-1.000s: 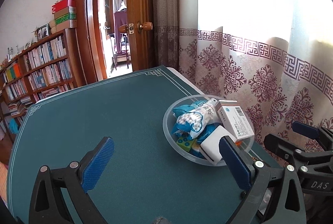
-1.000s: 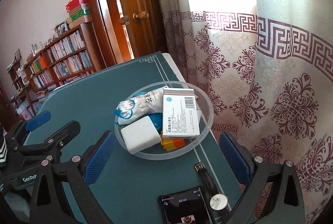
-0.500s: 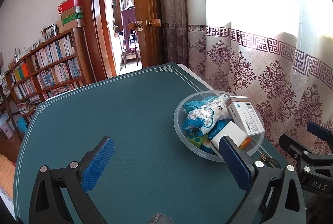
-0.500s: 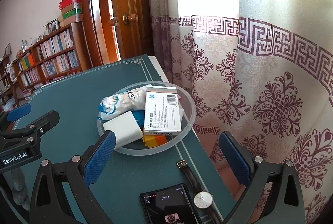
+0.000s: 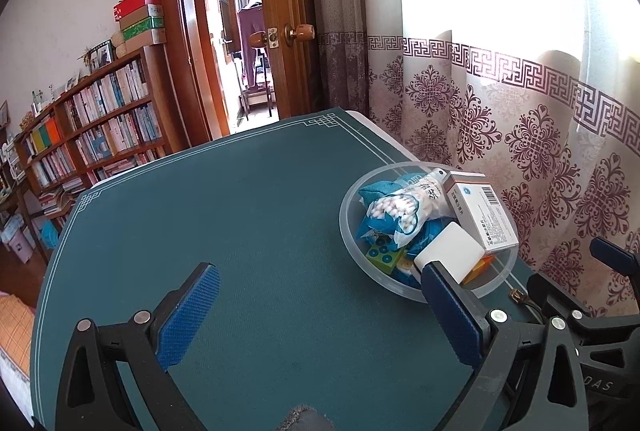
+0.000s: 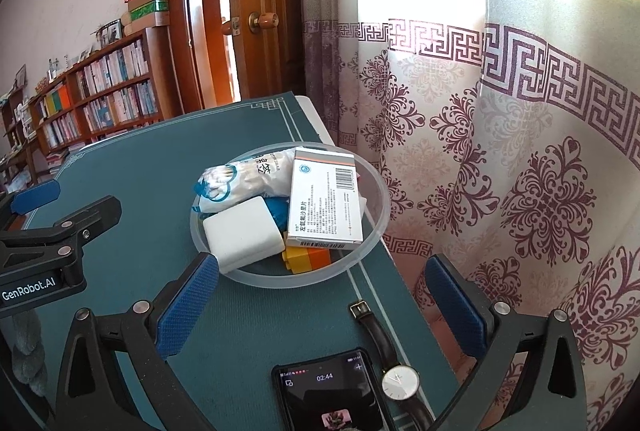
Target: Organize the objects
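Observation:
A clear plastic bowl (image 6: 370, 187) (image 5: 347, 227) sits on the green table near its right edge. It holds a medicine box (image 6: 326, 205) (image 5: 482, 215), a bag of cotton swabs (image 6: 240, 179) (image 5: 400, 209), a white block (image 6: 242, 233) (image 5: 448, 249), orange and yellow bricks (image 6: 306, 257) and a green brick (image 5: 382, 257). My left gripper (image 5: 316, 307) is open and empty, left of the bowl. My right gripper (image 6: 320, 299) is open and empty, just in front of the bowl.
A phone (image 6: 332, 391) and a wristwatch (image 6: 400, 379) lie on the table in front of the bowl. A patterned curtain (image 6: 500, 151) hangs close along the table's right edge. A bookshelf (image 5: 100, 127) and an open door (image 5: 288, 15) stand beyond the table (image 5: 200, 215).
Both grippers have drawn back and up a little from the bowl, so it sits farther off in both views. Both stay open. Nothing in the bowl has moved.

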`<state>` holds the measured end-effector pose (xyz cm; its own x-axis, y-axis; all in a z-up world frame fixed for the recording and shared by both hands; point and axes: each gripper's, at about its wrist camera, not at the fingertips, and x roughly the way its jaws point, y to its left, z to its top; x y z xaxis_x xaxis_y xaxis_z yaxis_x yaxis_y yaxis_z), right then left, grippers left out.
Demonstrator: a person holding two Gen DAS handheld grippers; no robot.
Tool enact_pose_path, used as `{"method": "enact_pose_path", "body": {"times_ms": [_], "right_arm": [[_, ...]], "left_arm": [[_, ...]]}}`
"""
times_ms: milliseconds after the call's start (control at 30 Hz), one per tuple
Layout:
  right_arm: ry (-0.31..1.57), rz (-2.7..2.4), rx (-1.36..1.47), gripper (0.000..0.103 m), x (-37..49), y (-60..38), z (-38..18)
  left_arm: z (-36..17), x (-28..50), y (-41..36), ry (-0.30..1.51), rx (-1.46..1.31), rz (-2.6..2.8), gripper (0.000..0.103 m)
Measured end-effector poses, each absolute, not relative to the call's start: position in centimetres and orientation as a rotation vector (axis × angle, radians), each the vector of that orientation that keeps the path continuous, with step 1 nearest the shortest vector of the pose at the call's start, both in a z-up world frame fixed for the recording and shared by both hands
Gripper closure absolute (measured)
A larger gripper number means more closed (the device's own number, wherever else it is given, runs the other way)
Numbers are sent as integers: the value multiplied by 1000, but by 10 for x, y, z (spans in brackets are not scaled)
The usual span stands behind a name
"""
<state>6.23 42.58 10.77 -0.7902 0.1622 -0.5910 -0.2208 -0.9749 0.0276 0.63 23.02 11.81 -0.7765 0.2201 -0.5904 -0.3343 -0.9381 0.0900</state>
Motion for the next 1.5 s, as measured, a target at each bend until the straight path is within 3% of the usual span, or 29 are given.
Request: {"method": "enact_pose_path", "body": {"times_ms": [1500], "right_arm": [[147,2744,-976,0,47,445,83]], "left_arm": [[96,-14,260,341,-971,2589,0]]}}
